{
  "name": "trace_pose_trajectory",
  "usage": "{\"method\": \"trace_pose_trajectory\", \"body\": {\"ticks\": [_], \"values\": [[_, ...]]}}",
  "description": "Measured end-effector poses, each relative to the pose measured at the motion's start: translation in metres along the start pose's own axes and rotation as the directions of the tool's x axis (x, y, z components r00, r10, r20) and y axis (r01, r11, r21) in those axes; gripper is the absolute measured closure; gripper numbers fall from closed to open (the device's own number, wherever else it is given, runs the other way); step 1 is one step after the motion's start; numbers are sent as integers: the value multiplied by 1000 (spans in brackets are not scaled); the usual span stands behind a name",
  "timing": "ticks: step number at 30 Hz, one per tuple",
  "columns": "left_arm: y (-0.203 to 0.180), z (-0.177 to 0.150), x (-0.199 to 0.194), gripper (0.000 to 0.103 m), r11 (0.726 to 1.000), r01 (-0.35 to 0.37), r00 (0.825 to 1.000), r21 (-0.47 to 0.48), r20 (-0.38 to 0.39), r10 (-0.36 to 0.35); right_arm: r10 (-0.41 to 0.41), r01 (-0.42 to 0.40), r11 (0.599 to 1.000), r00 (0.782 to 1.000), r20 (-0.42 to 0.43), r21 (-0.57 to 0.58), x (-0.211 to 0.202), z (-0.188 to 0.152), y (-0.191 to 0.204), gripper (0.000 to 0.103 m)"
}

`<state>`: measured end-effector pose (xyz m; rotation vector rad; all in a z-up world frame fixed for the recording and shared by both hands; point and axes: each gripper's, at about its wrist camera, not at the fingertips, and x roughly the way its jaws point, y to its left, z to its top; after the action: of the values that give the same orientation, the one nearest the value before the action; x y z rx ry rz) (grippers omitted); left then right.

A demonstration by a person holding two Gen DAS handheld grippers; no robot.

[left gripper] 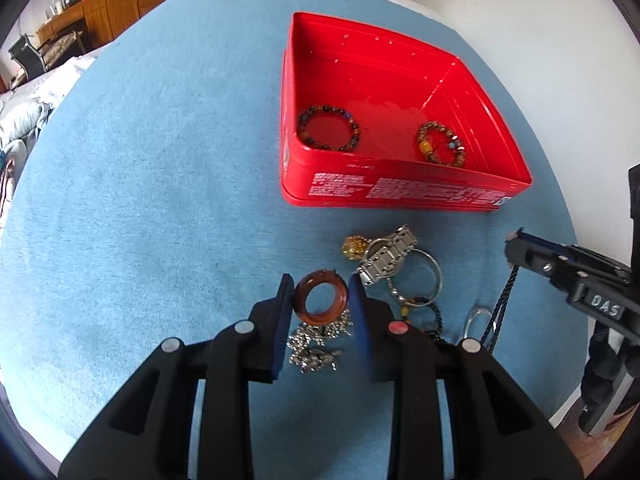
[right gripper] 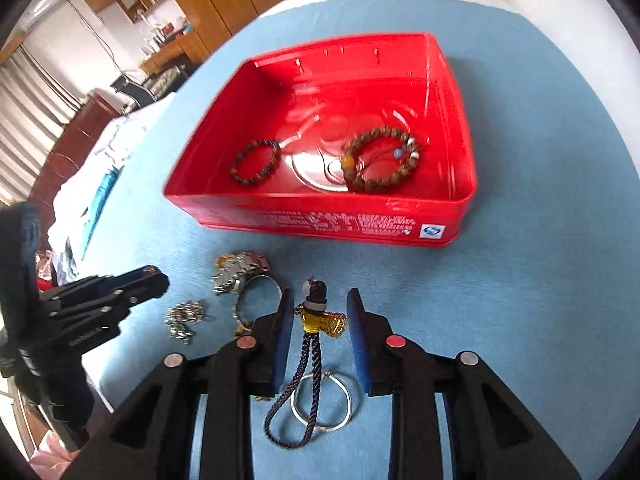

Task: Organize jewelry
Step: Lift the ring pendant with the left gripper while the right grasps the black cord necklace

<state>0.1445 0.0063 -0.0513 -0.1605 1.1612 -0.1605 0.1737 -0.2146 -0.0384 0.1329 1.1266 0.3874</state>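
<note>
Left claw (left gripper: pixel 320 294): fingers part-way apart, clamped on a brown ring (left gripper: pixel 320 298) held edge to edge above the bench (left gripper: pixel 160 200) (blue cloth cover).

Right claw (right gripper: pixel 320 312): fingers part-way apart, a corded charm (right gripper: pixel 314 312) with an amber bead between them; whether the pads press on it I cannot tell. Its dark cord loop (right gripper: pixel 292 400) hangs toward the camera, over a thin silver bangle (right gripper: pixel 324 404).

Red tin (left gripper: pixel 400 188): open, on the bench beyond both claws. Inside, two bead bracelets, well apart: a dark one (left gripper: pixel 328 128) in the left corner, a tan one (left gripper: pixel 442 144) (one amber bead) to the right.

Loose pile, between tin and claws: metal watch band (left gripper: pixel 386 256), yellow bead cluster (left gripper: pixel 354 248) just beside it, large silver hoop (left gripper: pixel 424 280) partly under the band, silver chain (left gripper: pixel 316 344) heaped below the left claw.

Obstructions: the pile lies between the left claw and the tin.
</note>
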Motion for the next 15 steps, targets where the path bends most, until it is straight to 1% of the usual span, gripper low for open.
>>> {"method": "trace_pose_trajectory", "body": {"ticks": [1, 2, 3, 4, 6, 8, 12, 15], "values": [[-1, -1, -2, 76, 1000, 1, 1000, 3, 3, -1, 2, -2, 1000, 1000, 10, 0, -6, 0, 1, 76], [-3, -1, -4, 76, 1000, 2, 1000, 6, 6, -2, 6, -6, 1000, 1000, 24, 2, -13, -1, 1, 86], [-4, -2, -6, 76, 1000, 3, 1000, 9, 10, -3, 18, -18, 1000, 999, 30, 3, -17, 0, 1, 91], [-5, -3, -8, 76, 1000, 4, 1000, 12, 13, -4, 29, -29, 999, 999, 32, 13, -23, 0, 0, 93], [-4, -4, -13, 76, 1000, 7, 1000, 18, 19, -8, 21, -21, 1000, 998, 53, 4, -33, 2, -1, 93], [-5, -4, -15, 76, 1000, 7, 1000, 20, 26, -8, 2, -2, 1000, 999, 54, 3, -30, 7, -1, 93], [-3, -7, -16, 76, 1000, 12, 1000, 21, 22, -12, -3, 4, 1000, 1000, -7, 28, -6, 7, -9, 93], [-2, -6, -11, 76, 1000, 10, 1000, 21, 11, -11, 15, -13, 999, 999, -40, 48, 9, 6, -15, 93]]}}
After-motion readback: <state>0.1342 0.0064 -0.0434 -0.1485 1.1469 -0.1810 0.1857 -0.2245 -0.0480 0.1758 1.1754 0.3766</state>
